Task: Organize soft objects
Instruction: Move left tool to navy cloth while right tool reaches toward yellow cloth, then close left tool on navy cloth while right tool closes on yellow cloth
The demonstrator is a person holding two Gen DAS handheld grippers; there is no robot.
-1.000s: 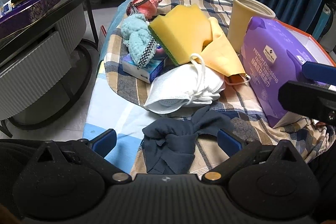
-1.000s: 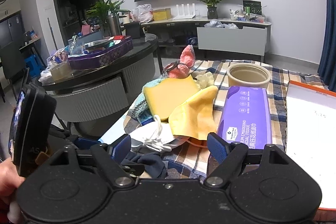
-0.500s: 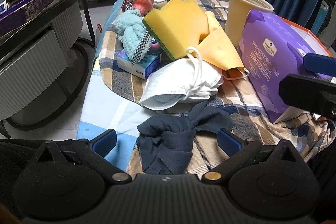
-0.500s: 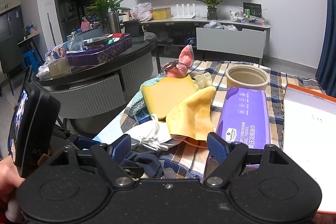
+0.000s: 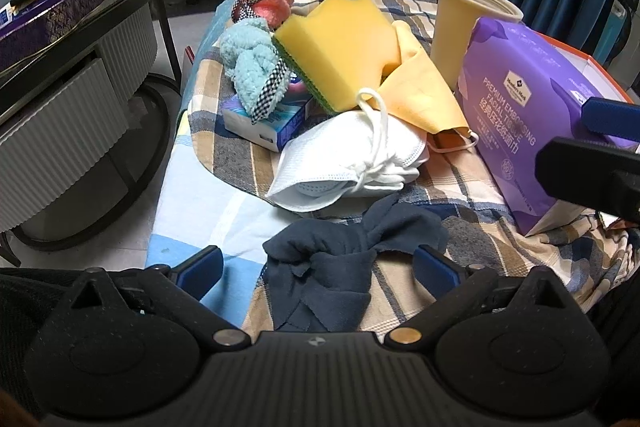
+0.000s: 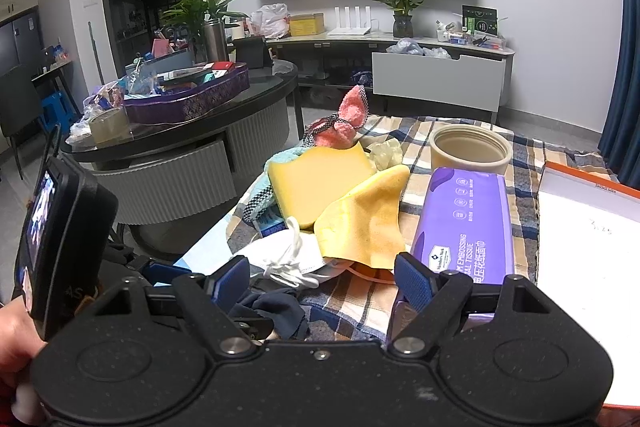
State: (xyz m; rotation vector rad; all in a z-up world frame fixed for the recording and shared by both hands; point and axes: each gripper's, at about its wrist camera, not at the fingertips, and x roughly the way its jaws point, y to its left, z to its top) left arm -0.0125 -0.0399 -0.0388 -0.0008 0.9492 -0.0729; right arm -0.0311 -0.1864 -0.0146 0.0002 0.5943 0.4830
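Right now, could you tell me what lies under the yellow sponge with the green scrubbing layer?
The yellow sponge leans on a blue-and-white tissue box and a fluffy light-blue cloth. A white face mask overlaps its lower edge. Anything deeper underneath is hidden.

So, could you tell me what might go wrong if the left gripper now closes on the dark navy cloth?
The open left gripper straddles the crumpled dark navy cloth, which lies on the plaid tablecloth; its fingers might pinch that too. The white face mask nearly touches the cloth, so lifting could drag it. The yellow sponge leans on the pile and may slide.
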